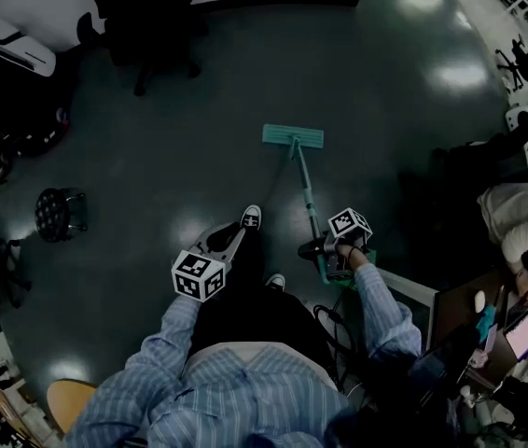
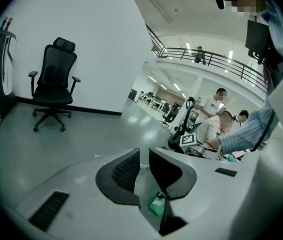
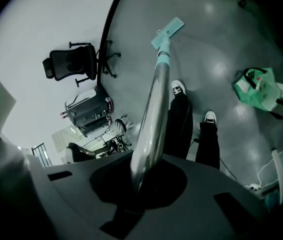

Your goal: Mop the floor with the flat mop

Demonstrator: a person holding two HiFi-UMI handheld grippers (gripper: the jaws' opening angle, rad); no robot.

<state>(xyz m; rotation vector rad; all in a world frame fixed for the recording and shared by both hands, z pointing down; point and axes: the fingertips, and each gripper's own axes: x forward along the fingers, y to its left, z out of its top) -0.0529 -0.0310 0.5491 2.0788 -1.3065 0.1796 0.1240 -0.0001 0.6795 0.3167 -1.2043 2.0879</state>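
Mop handle (image 3: pixel 151 104) is gripped by the right hand-held gripper (image 3: pixel 142 181), with the jaws closed on the pole. The left hand-held gripper (image 2: pixel 144 168) is held a little open, with nothing in it. The green mop head (image 1: pixel 293 136) is laid flat on the floor (image 1: pixel 152 157), in front of the shoes (image 1: pixel 251 217). For a good wipe, it should be pressed flat and pushed slowly.

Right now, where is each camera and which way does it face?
Head view: on the head, steeply down at the floor; sleeves, shoe, left gripper, right gripper show.
Left gripper view: on that gripper, level toward an office chair; jaws slightly apart, empty.
Right gripper view: down the clamped mop handle to the mop head; legs show.
Head and right gripper views share the mop head.
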